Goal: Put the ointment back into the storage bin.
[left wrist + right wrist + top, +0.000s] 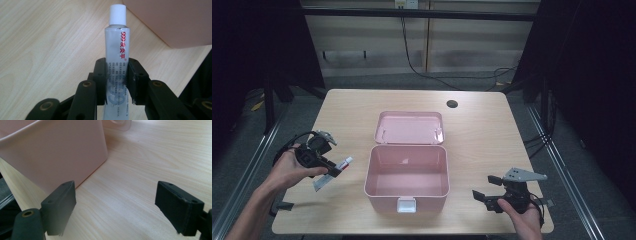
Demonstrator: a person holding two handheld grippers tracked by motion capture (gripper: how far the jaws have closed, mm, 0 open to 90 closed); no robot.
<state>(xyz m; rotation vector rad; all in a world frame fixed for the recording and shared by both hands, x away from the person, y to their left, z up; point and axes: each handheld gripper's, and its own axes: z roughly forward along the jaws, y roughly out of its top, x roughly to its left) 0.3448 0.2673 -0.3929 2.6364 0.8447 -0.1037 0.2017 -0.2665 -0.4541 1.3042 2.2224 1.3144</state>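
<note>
a small white ointment tube sits clamped between the pads of the left hand-held gripper, held above the wooden tabletop just to the left of an open pink storage box, its ribbed cap pointing toward the box wall. the tube looks light, soft-walled and a little slick, so a grip across the flat lower body, as here, seems safer than one near the cap, and a hard squeeze could dent it. the right hand-held gripper waits with jaws apart and nothing between them, near the box's right front corner; the lid lies behind the box.
</note>
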